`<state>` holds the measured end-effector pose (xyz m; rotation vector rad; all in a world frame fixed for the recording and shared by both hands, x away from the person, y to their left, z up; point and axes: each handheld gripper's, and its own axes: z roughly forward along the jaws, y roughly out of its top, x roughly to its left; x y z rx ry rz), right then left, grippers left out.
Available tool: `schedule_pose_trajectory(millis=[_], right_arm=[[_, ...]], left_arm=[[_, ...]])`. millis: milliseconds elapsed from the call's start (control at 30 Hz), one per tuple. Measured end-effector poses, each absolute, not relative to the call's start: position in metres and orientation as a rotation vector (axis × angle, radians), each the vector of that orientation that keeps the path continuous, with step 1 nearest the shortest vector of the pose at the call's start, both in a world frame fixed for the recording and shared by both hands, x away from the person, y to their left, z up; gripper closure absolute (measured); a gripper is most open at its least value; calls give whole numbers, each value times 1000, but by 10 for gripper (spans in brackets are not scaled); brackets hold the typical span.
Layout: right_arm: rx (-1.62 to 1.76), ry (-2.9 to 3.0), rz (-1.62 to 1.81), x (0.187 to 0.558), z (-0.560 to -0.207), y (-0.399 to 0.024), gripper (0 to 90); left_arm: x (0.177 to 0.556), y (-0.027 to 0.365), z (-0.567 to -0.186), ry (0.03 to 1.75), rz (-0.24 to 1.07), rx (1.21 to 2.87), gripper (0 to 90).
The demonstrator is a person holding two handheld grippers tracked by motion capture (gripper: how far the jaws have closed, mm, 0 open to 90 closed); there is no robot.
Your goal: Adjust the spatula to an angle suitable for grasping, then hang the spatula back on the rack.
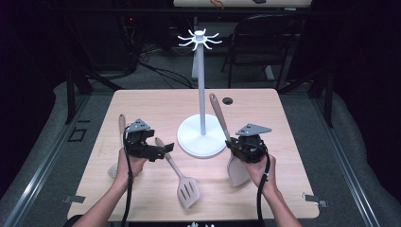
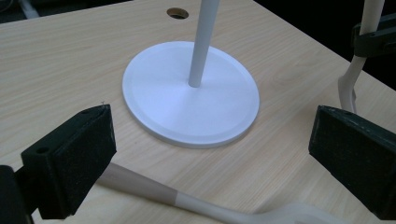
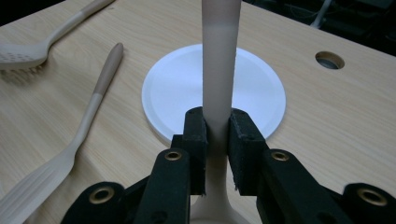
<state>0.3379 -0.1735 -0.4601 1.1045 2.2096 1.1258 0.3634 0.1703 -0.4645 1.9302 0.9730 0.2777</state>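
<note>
A white utensil stand rises from a round base at the table's middle, with a ring of hooks on top. My right gripper is shut on the handle of a beige solid spatula. The handle runs up between the pads, and the blade hangs low over the table right of the base. My left gripper stands open left of the base. Its pads are wide apart above the handle of a slotted spatula lying flat on the table.
A perforated spoon with a wooden handle lies along the table's left side, behind my left hand. A cable hole sits at the table's far edge. A dark chair and cables stand on the floor beyond the table.
</note>
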Motion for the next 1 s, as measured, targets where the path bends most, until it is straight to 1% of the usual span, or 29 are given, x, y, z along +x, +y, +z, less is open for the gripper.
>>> schedule_pose_trajectory(millis=[200,533,700,1000], right_arm=[[1073,2229,1117,340,-460,-168,786],[1043,2243,1124,339,-460,-157,786],[1028,2245,1144,340,-460,-153,786],[1025,2235,1167,340,-460,-152,786]], left_arm=[[371,162,-461,949,269,1942,6],[374,149,-455,911,230,1914,7],[377,139,-453,879,187,1887,46],[377,117,-442,812,168,1879,105]])
